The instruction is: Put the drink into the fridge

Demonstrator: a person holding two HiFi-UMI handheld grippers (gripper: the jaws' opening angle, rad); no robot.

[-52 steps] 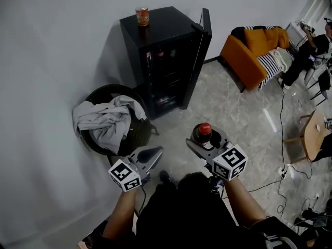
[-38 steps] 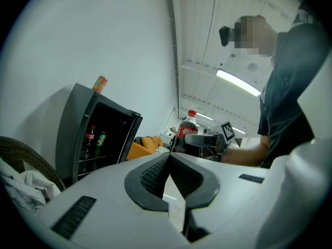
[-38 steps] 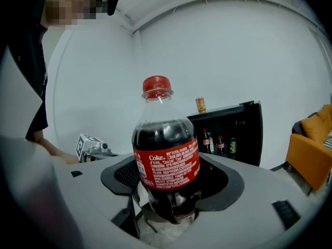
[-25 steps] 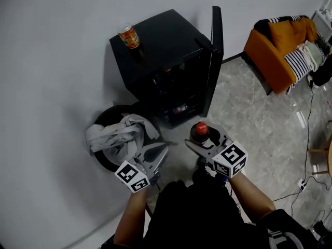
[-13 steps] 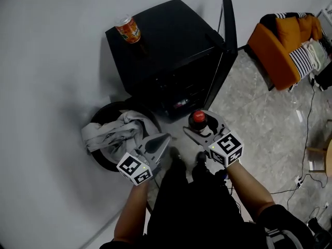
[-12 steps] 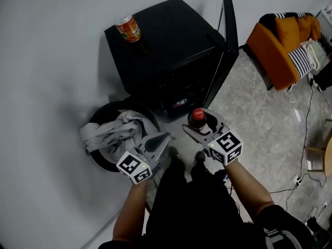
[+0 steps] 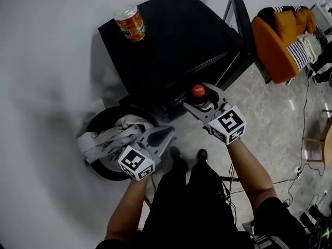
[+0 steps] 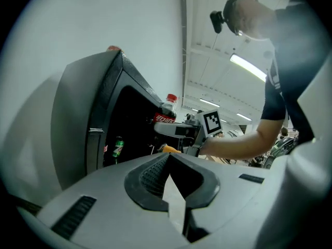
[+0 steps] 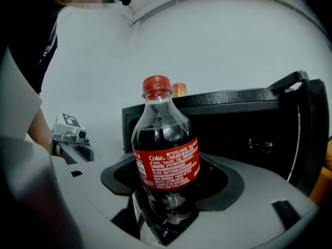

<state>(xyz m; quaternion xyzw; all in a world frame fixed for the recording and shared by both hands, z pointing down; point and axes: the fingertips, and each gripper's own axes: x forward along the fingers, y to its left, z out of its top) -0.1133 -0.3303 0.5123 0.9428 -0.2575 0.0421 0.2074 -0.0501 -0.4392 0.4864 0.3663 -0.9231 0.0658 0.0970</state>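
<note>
Head view: the right gripper [image 7: 201, 98] clamps an upright cola bottle [image 9: 167, 162] by its body, now carried forward from over the floor to the open front of the black fridge [image 7: 171, 40]. The left gripper [image 7: 166, 135] stays closed and empty beside the laundry basket [image 7: 106, 173]

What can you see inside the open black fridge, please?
In the left gripper view, a green bottle shows inside the black fridge; the rest is too dark, and from above the fridge's top covers it.
</note>
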